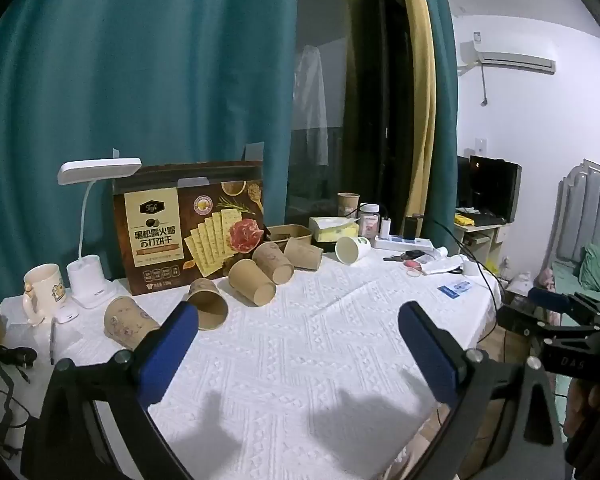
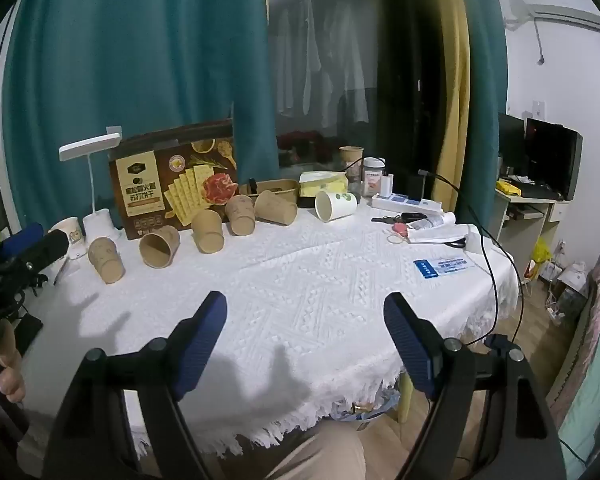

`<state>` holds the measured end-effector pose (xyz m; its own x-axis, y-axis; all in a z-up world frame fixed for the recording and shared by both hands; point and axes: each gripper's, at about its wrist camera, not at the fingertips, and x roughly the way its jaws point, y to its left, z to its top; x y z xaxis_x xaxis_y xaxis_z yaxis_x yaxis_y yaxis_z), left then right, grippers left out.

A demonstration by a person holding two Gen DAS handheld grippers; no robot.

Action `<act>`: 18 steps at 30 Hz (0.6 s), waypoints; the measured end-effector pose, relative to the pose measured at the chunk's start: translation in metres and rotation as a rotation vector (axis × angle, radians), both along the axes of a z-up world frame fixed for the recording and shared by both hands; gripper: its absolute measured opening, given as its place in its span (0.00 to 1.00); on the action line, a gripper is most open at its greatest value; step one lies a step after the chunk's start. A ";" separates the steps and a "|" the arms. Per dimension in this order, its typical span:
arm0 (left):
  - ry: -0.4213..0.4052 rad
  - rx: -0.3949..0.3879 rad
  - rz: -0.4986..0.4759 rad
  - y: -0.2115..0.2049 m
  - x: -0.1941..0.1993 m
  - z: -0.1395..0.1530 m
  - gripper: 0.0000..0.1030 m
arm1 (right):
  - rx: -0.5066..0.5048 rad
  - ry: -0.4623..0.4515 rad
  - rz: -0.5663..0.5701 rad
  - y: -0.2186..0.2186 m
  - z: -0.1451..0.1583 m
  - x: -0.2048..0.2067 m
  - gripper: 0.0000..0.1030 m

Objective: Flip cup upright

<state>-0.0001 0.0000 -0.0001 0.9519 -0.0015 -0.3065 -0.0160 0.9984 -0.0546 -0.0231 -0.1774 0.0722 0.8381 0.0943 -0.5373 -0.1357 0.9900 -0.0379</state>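
Note:
Several brown paper cups [image 1: 252, 288] lie on their sides in a row across the white tablecloth [image 1: 300, 352]; they show in the right wrist view too [image 2: 208, 230]. A white paper cup [image 1: 352, 249] lies on its side at the right end of the row, mouth toward me, and shows in the right wrist view [image 2: 334, 205]. My left gripper [image 1: 298, 320] is open and empty, above the cloth, short of the cups. My right gripper [image 2: 304, 312] is open and empty, near the table's front edge.
A cracker box [image 1: 192, 224] stands behind the cups. A white desk lamp [image 1: 92, 240] and a mug [image 1: 44, 292] stand at the left. A tissue box [image 1: 332, 228], jar, power strip [image 1: 404, 243], keys and cables lie at the back right.

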 end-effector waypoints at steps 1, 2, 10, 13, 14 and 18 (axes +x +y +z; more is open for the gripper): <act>-0.001 0.000 0.000 0.000 0.000 0.000 0.97 | 0.000 0.002 0.001 0.000 -0.001 0.000 0.77; -0.001 0.001 -0.001 0.000 0.000 0.000 0.97 | 0.000 0.003 0.002 -0.001 -0.001 -0.001 0.77; -0.004 0.007 -0.005 0.003 0.000 0.002 0.97 | -0.005 0.011 0.003 0.004 0.000 0.001 0.77; -0.009 0.011 -0.006 -0.003 -0.004 0.004 0.97 | -0.006 0.011 0.007 0.004 -0.001 0.000 0.77; -0.006 0.011 -0.009 -0.001 -0.002 0.004 0.97 | -0.006 0.016 0.011 0.005 -0.003 0.002 0.77; -0.006 0.011 -0.008 -0.001 -0.002 0.003 0.97 | -0.005 0.018 0.011 0.005 -0.002 0.003 0.77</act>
<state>-0.0025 -0.0014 0.0032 0.9535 -0.0056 -0.3012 -0.0081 0.9990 -0.0441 -0.0204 -0.1727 0.0705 0.8270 0.1003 -0.5531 -0.1469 0.9883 -0.0404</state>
